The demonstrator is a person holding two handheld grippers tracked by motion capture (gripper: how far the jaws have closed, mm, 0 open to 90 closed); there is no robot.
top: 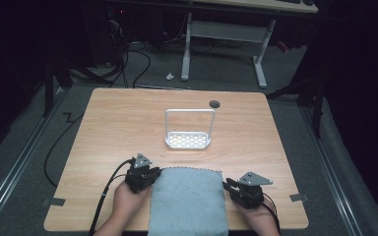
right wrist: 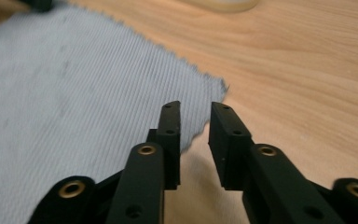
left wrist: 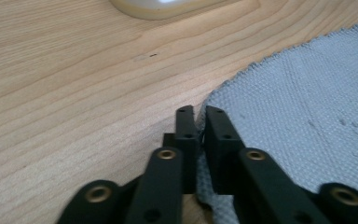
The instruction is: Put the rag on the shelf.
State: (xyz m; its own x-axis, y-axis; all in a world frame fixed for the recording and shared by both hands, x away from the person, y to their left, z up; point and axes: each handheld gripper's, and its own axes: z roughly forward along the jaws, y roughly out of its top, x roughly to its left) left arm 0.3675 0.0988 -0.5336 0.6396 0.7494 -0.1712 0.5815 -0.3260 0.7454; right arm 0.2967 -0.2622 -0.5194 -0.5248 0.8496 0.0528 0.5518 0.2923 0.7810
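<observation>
Gripping the grey towel's (top: 188,201) left edge, left tool (left wrist: 199,116) clenched with cloth pinched between its jaws | right tool (right wrist: 195,114) released, jaws apart over the towel's right corner, pads off the cloth | towel flat at worktop's (top: 118,128) near edge | white rack (top: 188,130) farther back, mid-worktop

A lab or test room, by the look of it — dark curtains around a wooden table (top: 128,123), cables (top: 138,64) trailing over grey carpet, a white-legged desk (top: 226,34) behind — nothing homely.
</observation>
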